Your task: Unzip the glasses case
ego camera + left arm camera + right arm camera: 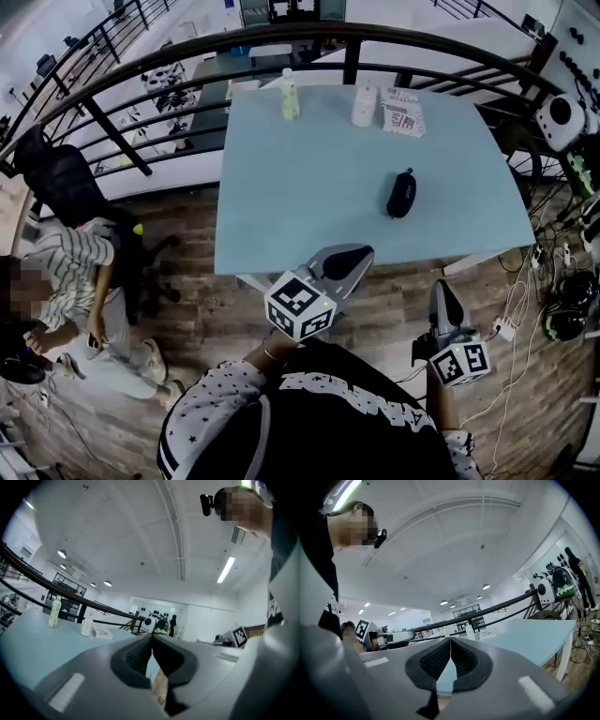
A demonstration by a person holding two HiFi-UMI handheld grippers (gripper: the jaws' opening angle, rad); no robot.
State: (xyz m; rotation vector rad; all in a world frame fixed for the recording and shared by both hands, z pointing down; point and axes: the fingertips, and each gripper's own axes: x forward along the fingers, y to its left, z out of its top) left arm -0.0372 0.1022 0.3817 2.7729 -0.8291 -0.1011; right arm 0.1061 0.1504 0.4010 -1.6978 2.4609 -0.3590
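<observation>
Standing before the pale blue table [309, 187], the person held both grippers short of its near edge, over the wooden floor. The glasses case [400, 193], dark and oval, lay on the table's right-of-centre area, alone and well apart from either gripper. Whether its zip was closed could not be made out from the head view.

The left gripper [359, 253] pointed toward the near table edge. Its own view showed the left gripper [151, 637] with jaws clenched tip to tip and nothing between them. The right gripper [442, 289] was held off the table's near right corner. Its own view showed the right gripper [450, 640] likewise clenched and empty.

Along the far edge of the table stood a green bottle [290, 96], a white bottle [364, 105] and a printed packet [403, 117] just beside it. A dark railing [281, 42] curved behind the table. A seated person [84, 281] was at the left, near a black office chair [56, 178].
</observation>
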